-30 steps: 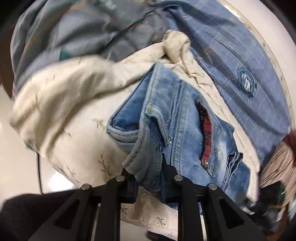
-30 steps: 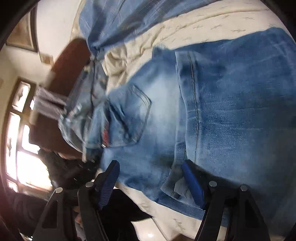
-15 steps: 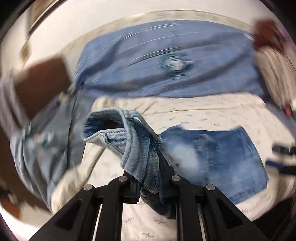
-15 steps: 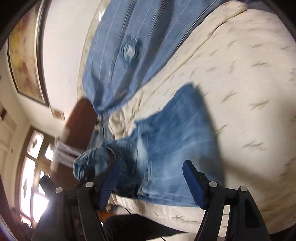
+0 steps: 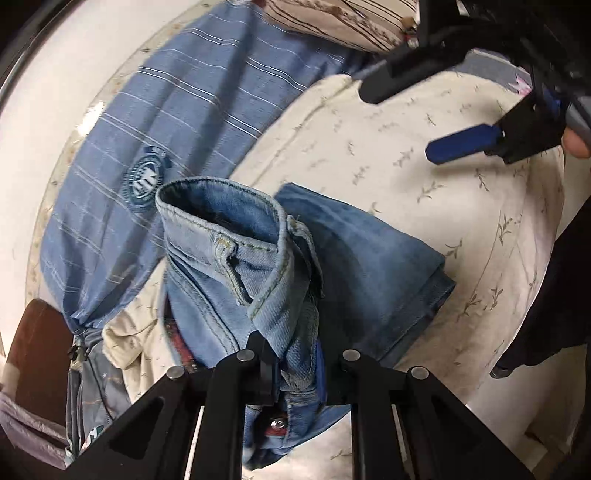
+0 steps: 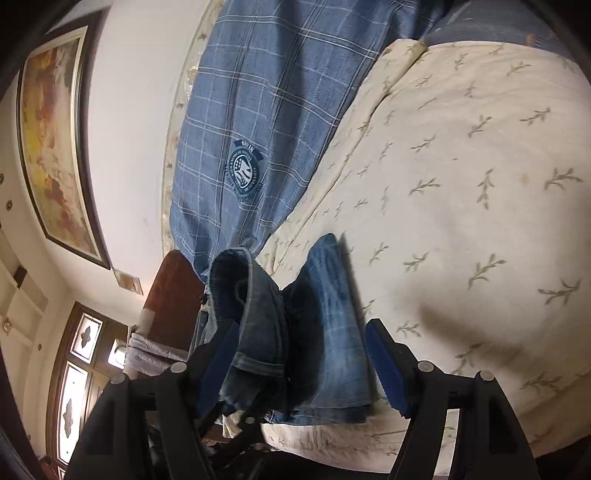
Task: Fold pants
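Light blue denim pants point(image 5: 369, 266) lie partly folded on a cream leaf-print bedspread point(image 5: 461, 192). My left gripper point(image 5: 293, 365) is shut on the pants' waistband point(image 5: 236, 236), which stands up above the folded part. My right gripper point(image 6: 299, 365) is open with blue pads; the pants point(image 6: 332, 332) show between its fingers, and I cannot tell if they touch. It also shows in the left wrist view point(image 5: 424, 107) at the upper right, above the bedspread and apart from the pants.
A blue plaid pillow point(image 5: 155, 147) with a round crest lies behind the pants, also in the right wrist view point(image 6: 258, 122). A striped cloth point(image 5: 332, 18) is at the top. A brown headboard point(image 6: 170, 302), framed picture point(image 6: 51, 140) and windows point(image 6: 77, 369) are at the left.
My left gripper has carried the waistband over toward the folded legs. My right gripper let go of the hem, stayed open and drew back above the bedspread.
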`<action>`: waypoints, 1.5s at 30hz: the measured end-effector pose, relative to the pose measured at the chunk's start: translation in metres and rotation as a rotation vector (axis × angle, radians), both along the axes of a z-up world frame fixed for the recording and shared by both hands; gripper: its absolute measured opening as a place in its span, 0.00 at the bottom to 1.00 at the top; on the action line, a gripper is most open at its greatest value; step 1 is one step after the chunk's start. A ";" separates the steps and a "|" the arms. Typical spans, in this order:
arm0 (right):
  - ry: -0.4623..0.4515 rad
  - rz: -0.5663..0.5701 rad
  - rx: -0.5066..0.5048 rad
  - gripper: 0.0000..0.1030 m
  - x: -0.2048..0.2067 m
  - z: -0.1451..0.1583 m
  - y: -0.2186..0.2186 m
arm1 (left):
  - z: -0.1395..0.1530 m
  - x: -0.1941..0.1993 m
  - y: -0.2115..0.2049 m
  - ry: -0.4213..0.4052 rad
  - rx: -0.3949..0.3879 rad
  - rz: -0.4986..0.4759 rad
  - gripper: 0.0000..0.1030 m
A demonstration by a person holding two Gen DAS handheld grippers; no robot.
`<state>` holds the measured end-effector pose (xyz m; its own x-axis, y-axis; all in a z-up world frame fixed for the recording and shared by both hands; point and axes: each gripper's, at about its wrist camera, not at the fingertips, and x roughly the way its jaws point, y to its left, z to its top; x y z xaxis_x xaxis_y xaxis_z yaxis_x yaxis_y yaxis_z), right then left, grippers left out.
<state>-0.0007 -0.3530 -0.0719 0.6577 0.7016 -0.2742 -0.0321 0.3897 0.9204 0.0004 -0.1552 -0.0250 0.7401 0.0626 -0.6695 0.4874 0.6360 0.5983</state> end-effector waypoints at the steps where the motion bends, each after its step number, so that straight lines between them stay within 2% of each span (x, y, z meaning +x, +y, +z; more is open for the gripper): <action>1: 0.002 -0.001 -0.001 0.72 0.000 -0.001 0.000 | 0.001 0.000 0.000 0.003 -0.002 -0.003 0.14; 6: 0.009 -0.020 0.002 0.72 0.000 -0.004 -0.004 | 0.010 -0.004 0.007 0.004 -0.014 -0.013 0.14; 11: 0.018 -0.001 -0.019 0.72 0.003 -0.006 0.002 | -0.021 -0.005 -0.005 0.052 0.104 -0.088 0.15; 16: 0.012 -0.019 -0.084 0.72 0.003 -0.001 0.002 | -0.027 -0.007 -0.009 0.061 0.119 -0.119 0.21; 17: 0.014 -0.033 -0.088 0.72 0.003 0.000 0.000 | -0.022 -0.007 -0.006 0.069 0.082 -0.122 0.21; 19: 0.015 -0.052 -0.093 0.72 0.003 0.004 -0.002 | -0.011 -0.008 0.001 0.099 -0.005 -0.130 0.29; 21: -0.008 -0.045 -0.122 0.72 0.004 0.017 0.002 | -0.003 -0.010 0.011 0.126 -0.080 -0.128 0.30; 24: -0.064 0.014 -0.176 0.72 0.011 0.048 0.017 | 0.010 -0.019 0.029 0.141 -0.209 -0.136 0.30; 26: -0.099 0.055 -0.200 0.73 0.016 0.065 0.029 | 0.023 -0.029 0.050 0.140 -0.330 -0.105 0.31; 29: -0.129 0.197 -0.209 0.73 0.032 0.087 0.068 | 0.043 -0.040 0.104 0.156 -0.559 -0.006 0.32; 32: -0.124 0.326 -0.179 0.73 0.045 0.090 0.107 | 0.054 -0.041 0.163 0.126 -0.754 0.146 0.46; 34: -0.106 0.416 -0.148 0.73 0.055 0.082 0.132 | 0.053 -0.033 0.197 0.111 -0.844 0.259 0.52; 35: -0.066 0.419 -0.162 0.73 0.058 0.072 0.139 | 0.051 -0.029 0.209 0.117 -0.868 0.310 0.52; 37: 0.096 0.410 -0.250 0.73 0.067 0.036 0.147 | 0.044 -0.017 0.235 0.146 -0.947 0.408 0.52; 38: 0.179 0.379 -0.288 0.65 0.066 0.010 0.143 | 0.043 -0.014 0.240 0.147 -0.961 0.433 0.52; 39: 0.201 0.355 -0.273 0.49 0.064 -0.002 0.138 | 0.041 -0.010 0.244 0.147 -0.971 0.456 0.52; 41: 0.221 0.299 -0.232 0.36 0.058 -0.011 0.125 | 0.042 -0.002 0.244 0.135 -0.991 0.470 0.52; 43: 0.229 0.300 -0.223 0.36 0.057 -0.013 0.123 | 0.044 0.015 0.235 0.131 -1.020 0.465 0.53; 45: 0.228 0.306 -0.247 0.38 0.056 -0.007 0.126 | 0.041 0.029 0.223 0.145 -0.993 0.473 0.56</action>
<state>0.0552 -0.2271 -0.0792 0.3336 0.7496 -0.5717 0.0127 0.6028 0.7978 0.0299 0.0678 0.0159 0.6938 -0.2939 -0.6575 0.0926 0.9418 -0.3233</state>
